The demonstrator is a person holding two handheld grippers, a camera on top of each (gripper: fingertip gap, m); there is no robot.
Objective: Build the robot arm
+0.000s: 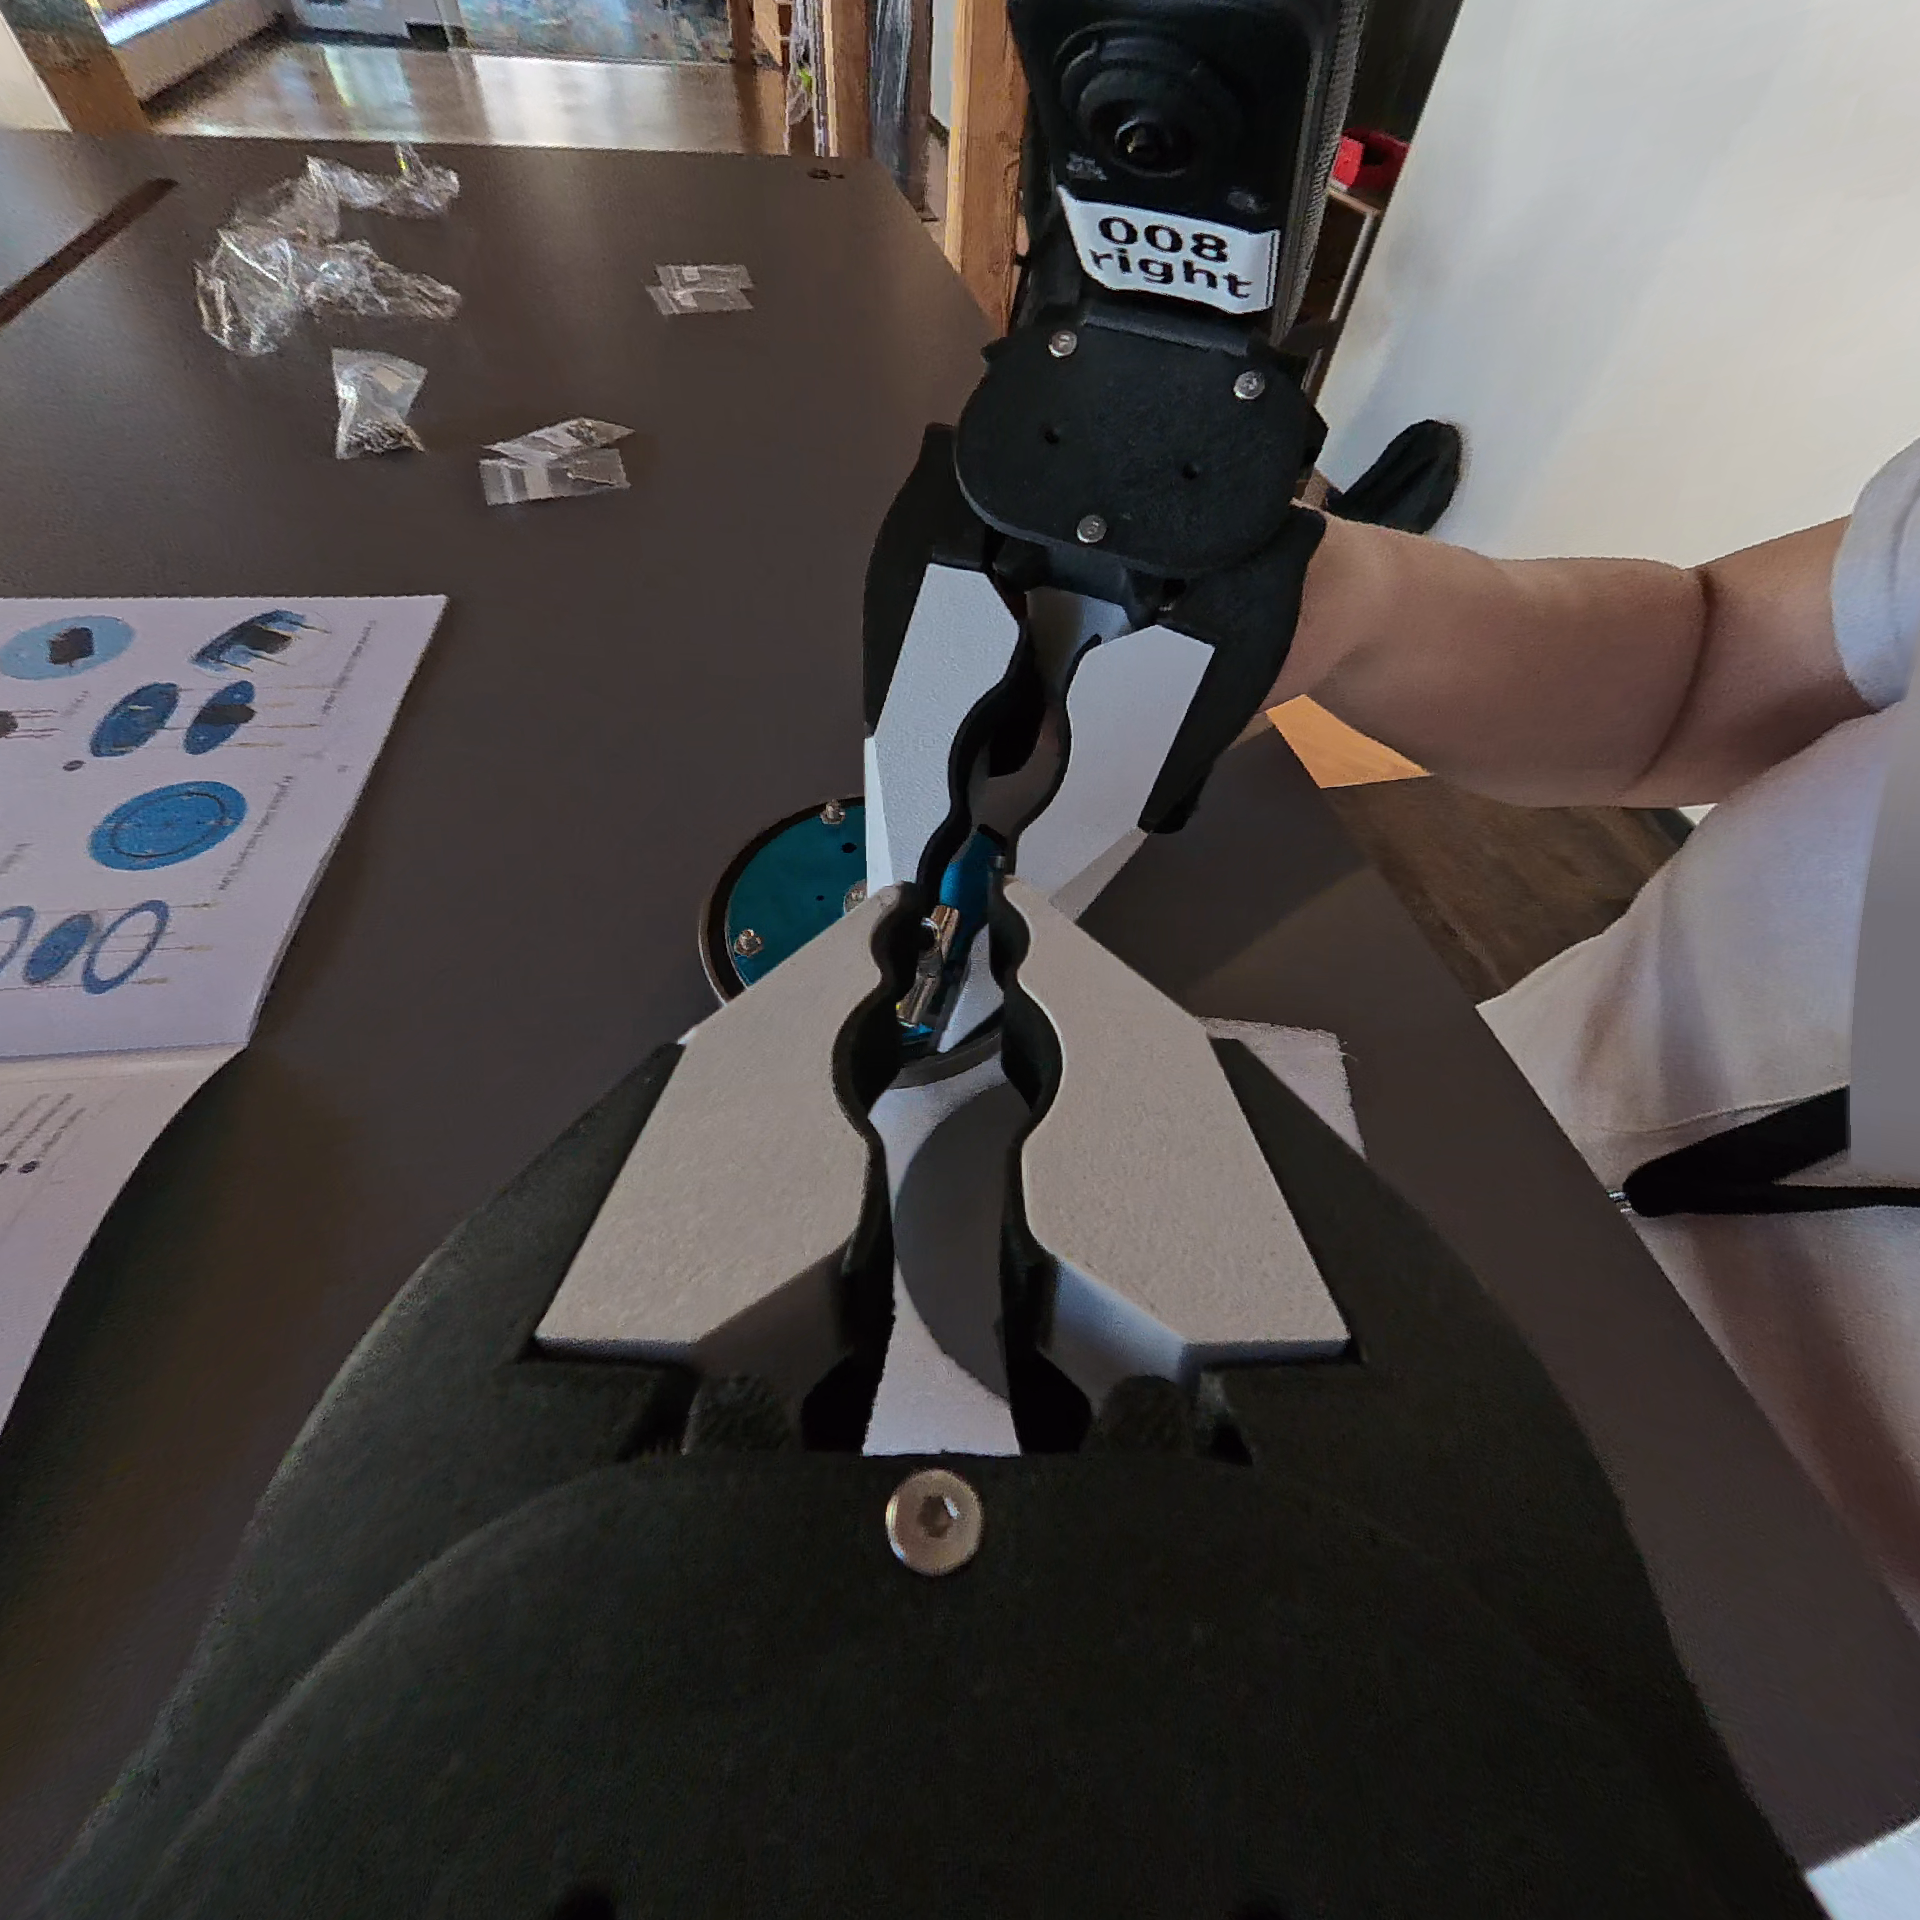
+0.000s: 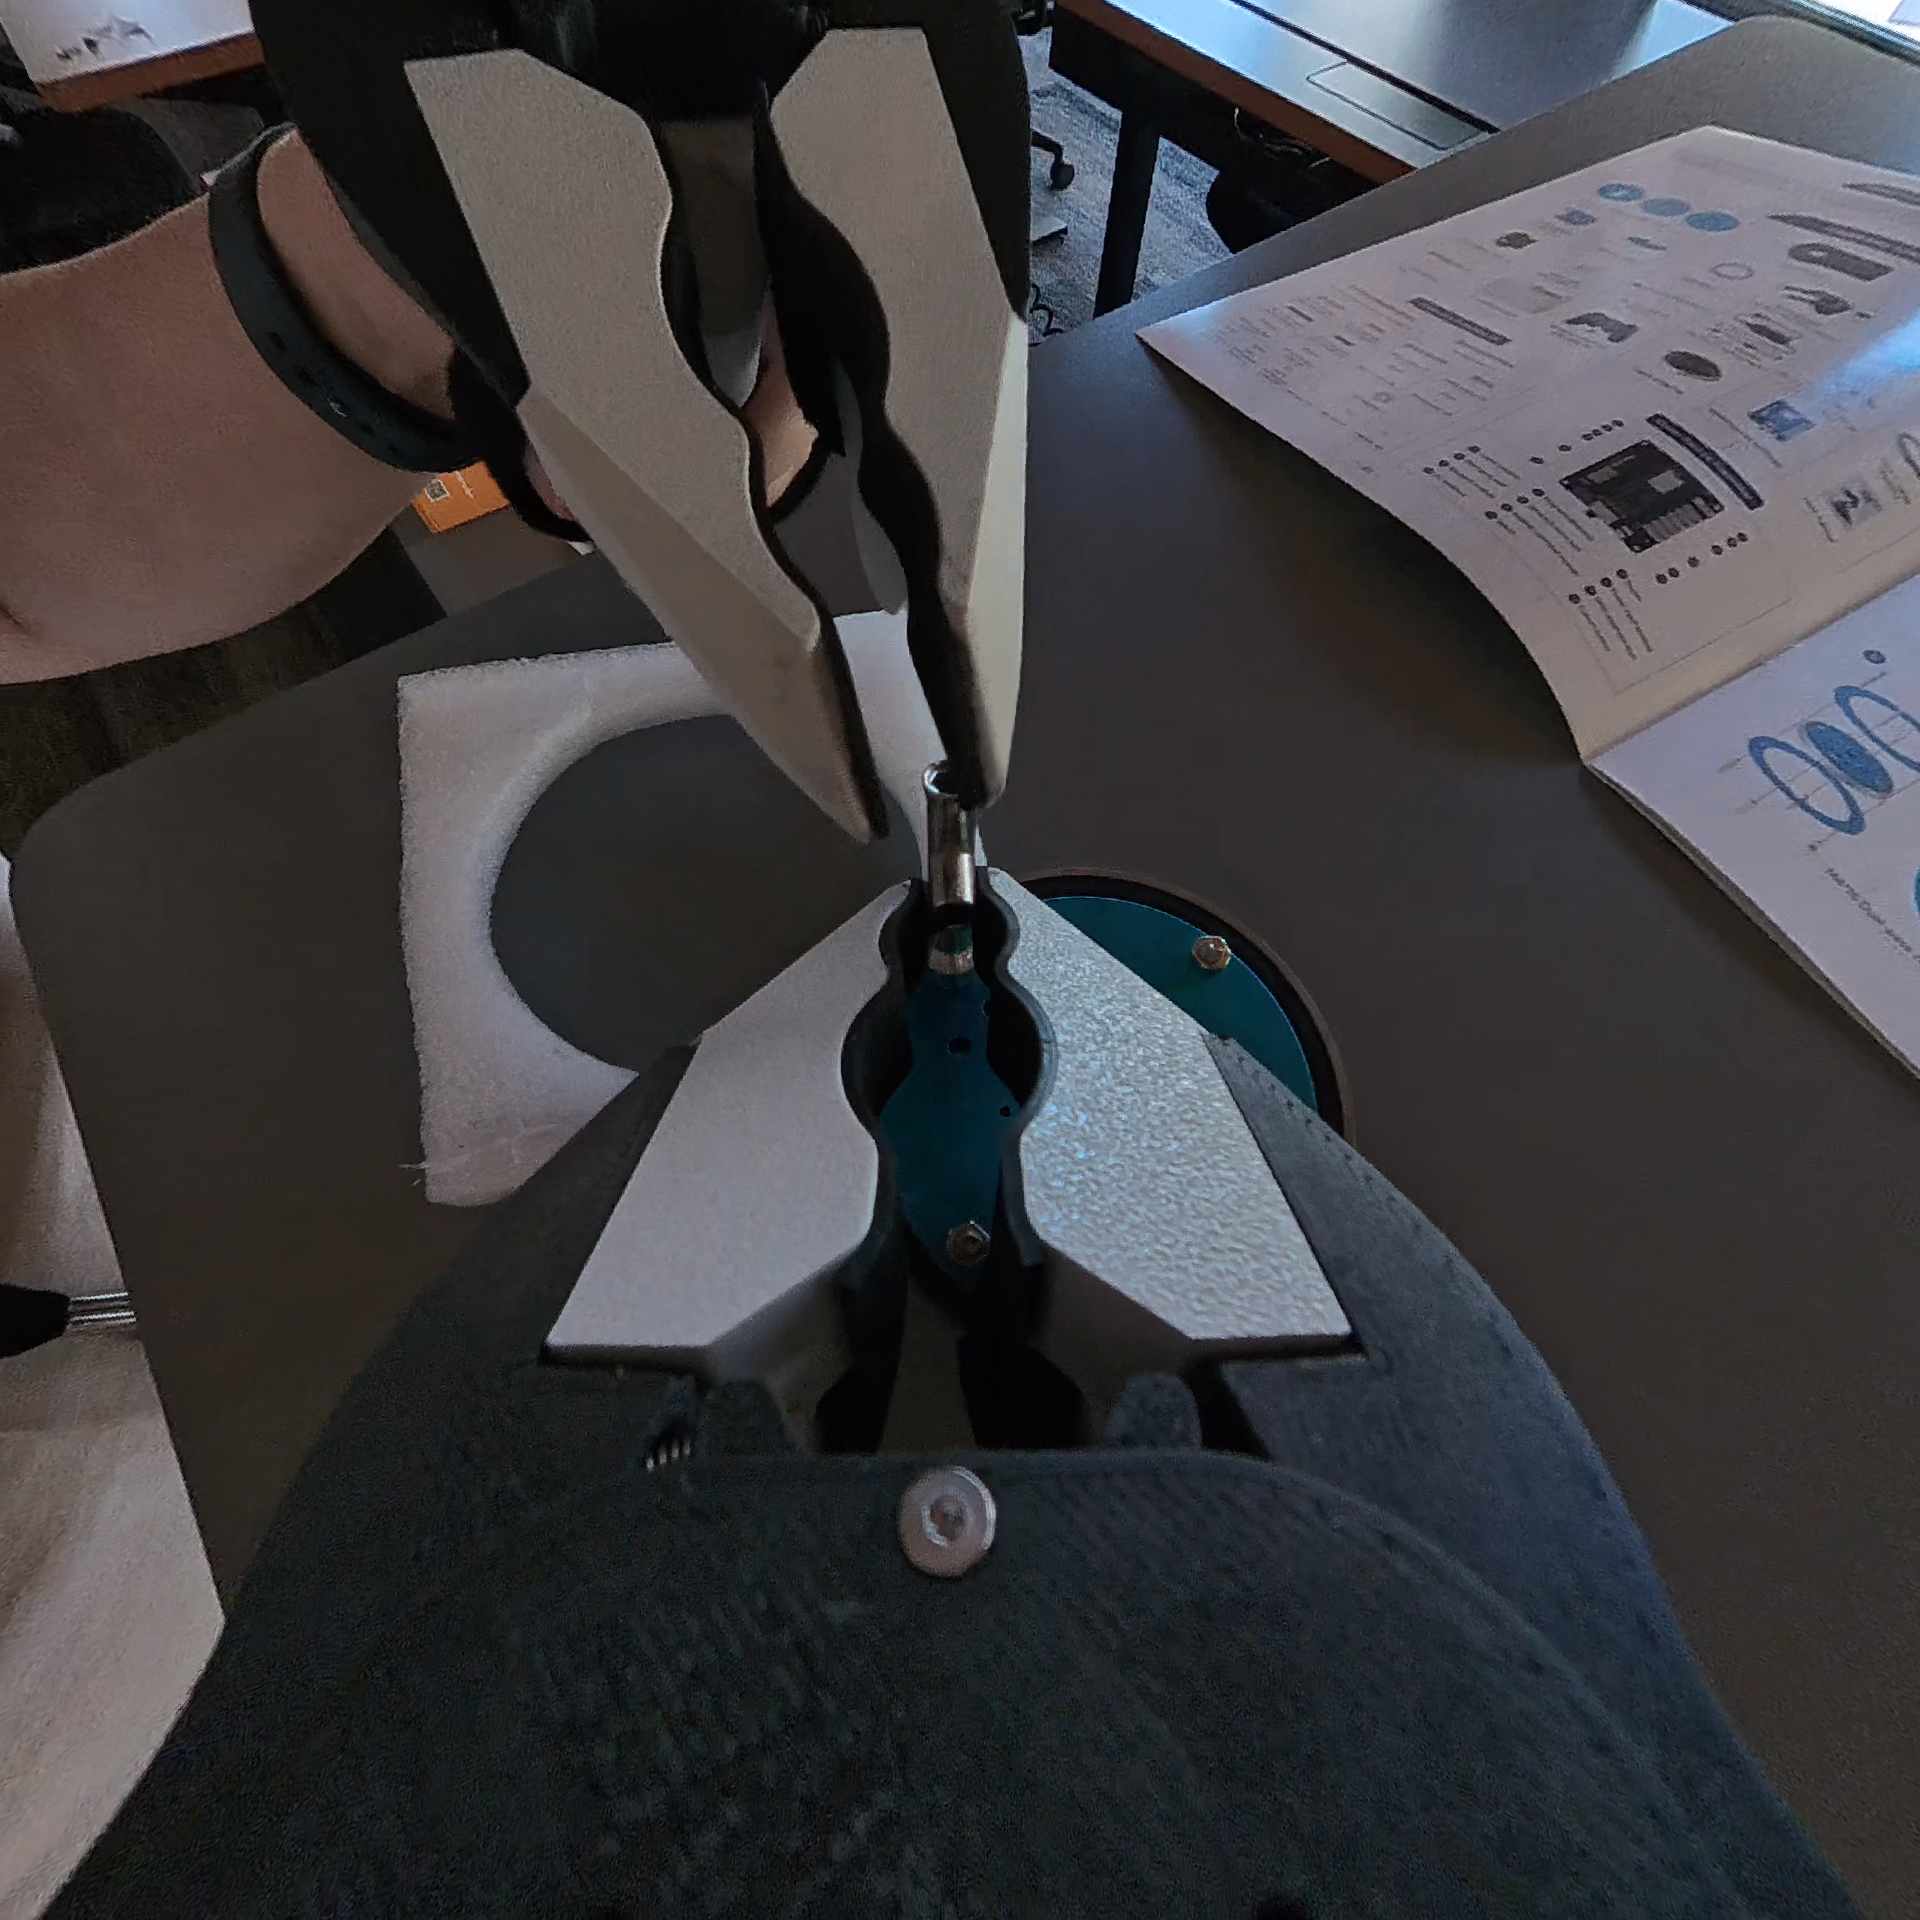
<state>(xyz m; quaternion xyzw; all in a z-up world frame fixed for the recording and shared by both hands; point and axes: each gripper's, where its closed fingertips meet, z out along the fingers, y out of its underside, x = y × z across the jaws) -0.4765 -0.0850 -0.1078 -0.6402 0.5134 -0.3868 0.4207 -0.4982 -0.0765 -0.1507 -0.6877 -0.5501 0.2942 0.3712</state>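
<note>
A round blue metal disc (image 1: pixel 790 894) with small nuts sits in a black ring on the dark table (image 1: pixel 582 623); it also shows in the right wrist view (image 2: pixel 1174 977). A short silver metal tube (image 2: pixel 951 847) stands upright on the disc. My right gripper (image 2: pixel 951 883) is shut on the tube's lower part. My left gripper (image 2: pixel 920 805) comes down from above and is open. One of its pads (image 2: pixel 971 769) touches the tube's top, and the other pad stands apart from it. In the left wrist view the tube (image 1: pixel 928 966) shows between my left gripper's fingertips (image 1: pixel 940 899), with the right gripper (image 1: pixel 966 883) just behind it.
A white foam sheet (image 2: pixel 468 831) with a round cutout lies beside the disc. An open instruction booklet (image 1: pixel 187 810) lies to one side. Clear plastic bags (image 1: pixel 312 270) and small parts bags (image 1: pixel 556 462) lie farther back. A person's forearm (image 1: pixel 1507 665) reaches in by the table edge. Some 4 centimetres of space lies between my two pairs of fingers. From the right gripper's tips to the round blue metal disc (image 1: pixel 790 894) is close to 6 centimetres.
</note>
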